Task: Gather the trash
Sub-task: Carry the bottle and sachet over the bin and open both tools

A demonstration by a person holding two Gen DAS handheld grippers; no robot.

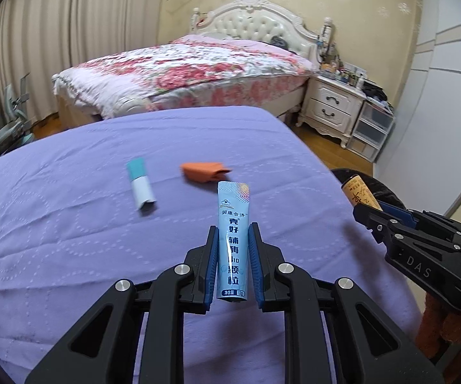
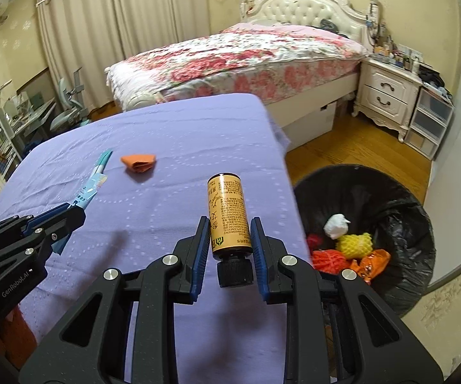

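Observation:
My left gripper is shut on a light blue sachet and holds it above the purple-covered table. My right gripper is shut on a small yellow bottle with a black cap, held near the table's right edge. A teal and white wrapper and an orange crumpled wrapper lie on the cloth farther out. A black-lined trash bin stands on the floor right of the table, holding several pieces of trash. The right gripper shows in the left wrist view, the left one in the right wrist view.
A bed with a floral cover stands beyond the table. A white nightstand and plastic drawers stand at the right. A desk, chair and shelves crowd the left. Wood floor lies between bed and bin.

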